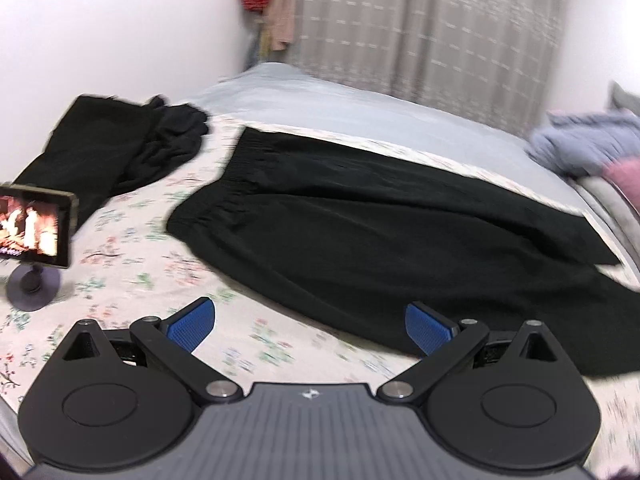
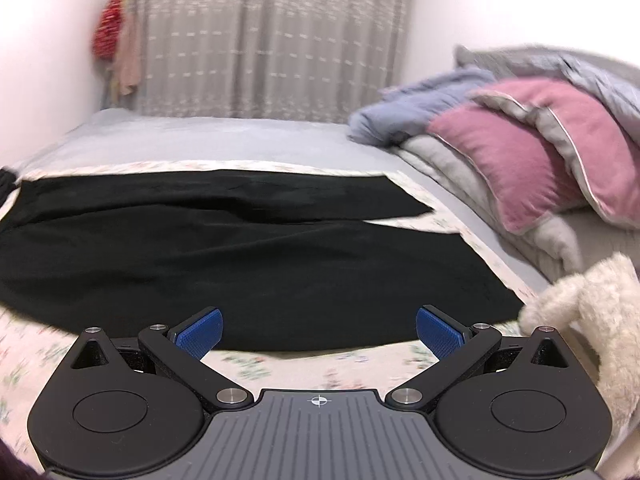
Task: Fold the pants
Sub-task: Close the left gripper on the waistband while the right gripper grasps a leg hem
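Pants (image 1: 360,216) lie spread flat across the bed (image 1: 132,280), black, with the gathered waistband toward the left and the two legs running off to the right. In the right wrist view the pants (image 2: 224,256) show both legs side by side, their hems parted by a narrow wedge of floral sheet (image 2: 404,222) near the right end. The fabric lies smooth, with a few shallow creases.

Left tool (image 1: 310,326) hangs over the floral sheet at the near edge of the pants, jaws spread wide, nothing between its blue pads (image 1: 194,328). Its right pad sits over the black cloth's near edge; whether it touches cannot be told. Right tool (image 2: 318,330) is likewise wide open and empty, poised at the near hem side of the pants, both pads (image 2: 438,330) over or just above the cloth's lower edge.

To the far left, a second heap of black clothes (image 1: 116,148) lies apart from the pants. Near it a small screen (image 1: 34,224) on a round stand sits on the sheet, showing an orange picture. A pale blue cover (image 1: 360,112) stretches behind the pants. Pink pillows (image 2: 532,152) and a bluish blanket (image 2: 416,100) are piled at the right, with a cream fleecy item (image 2: 588,312) just beside the right tool. Curtains (image 2: 272,40) hang at the back.
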Demonstrator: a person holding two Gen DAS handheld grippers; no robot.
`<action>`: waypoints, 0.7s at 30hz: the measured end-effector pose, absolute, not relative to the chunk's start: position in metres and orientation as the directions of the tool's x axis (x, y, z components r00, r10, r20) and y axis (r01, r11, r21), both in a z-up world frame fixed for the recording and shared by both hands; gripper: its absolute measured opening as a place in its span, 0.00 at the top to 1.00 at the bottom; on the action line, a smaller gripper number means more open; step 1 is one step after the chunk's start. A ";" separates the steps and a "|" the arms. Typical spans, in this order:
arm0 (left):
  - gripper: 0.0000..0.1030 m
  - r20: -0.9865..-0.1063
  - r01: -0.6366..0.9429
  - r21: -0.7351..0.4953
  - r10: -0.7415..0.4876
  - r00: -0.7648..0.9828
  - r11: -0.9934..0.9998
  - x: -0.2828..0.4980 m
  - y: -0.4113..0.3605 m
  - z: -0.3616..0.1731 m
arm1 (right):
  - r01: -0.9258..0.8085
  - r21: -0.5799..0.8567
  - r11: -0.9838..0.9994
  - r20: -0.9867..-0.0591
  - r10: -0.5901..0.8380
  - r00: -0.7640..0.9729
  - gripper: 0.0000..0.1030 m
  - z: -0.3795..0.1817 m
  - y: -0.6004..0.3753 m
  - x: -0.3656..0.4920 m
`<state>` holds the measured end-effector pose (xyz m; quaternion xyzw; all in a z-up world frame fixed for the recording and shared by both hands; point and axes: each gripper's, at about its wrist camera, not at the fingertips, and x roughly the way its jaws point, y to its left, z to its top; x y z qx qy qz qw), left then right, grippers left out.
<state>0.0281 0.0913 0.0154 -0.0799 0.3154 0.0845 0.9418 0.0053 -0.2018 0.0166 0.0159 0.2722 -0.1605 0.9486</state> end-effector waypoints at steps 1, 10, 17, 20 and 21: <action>0.00 -0.608 -0.235 -0.097 0.130 0.784 0.967 0.032 0.100 0.016 | 0.331 -0.030 0.943 -0.533 -0.295 0.793 0.00 0.016 -0.213 0.008; 0.00 -0.710 -0.389 -0.109 0.203 0.674 0.915 0.080 0.161 -0.002 | 0.436 0.296 0.850 -0.646 -0.158 0.747 0.00 0.008 -0.298 0.040; 0.00 -0.760 -0.508 -0.166 0.219 0.612 0.845 0.118 0.198 -0.021 | 0.604 0.333 0.724 -0.721 -0.218 0.658 0.00 -0.012 -0.368 0.064; 0.00 -0.782 -0.565 -0.170 0.238 0.576 0.807 0.136 0.207 -0.035 | 0.670 0.355 0.652 -0.744 -0.237 0.625 0.00 -0.026 -0.396 0.066; 0.00 -0.790 -0.582 -0.173 0.241 0.564 0.795 0.142 0.212 -0.041 | 0.686 0.363 0.631 -0.749 -0.240 0.617 0.00 -0.031 -0.404 0.066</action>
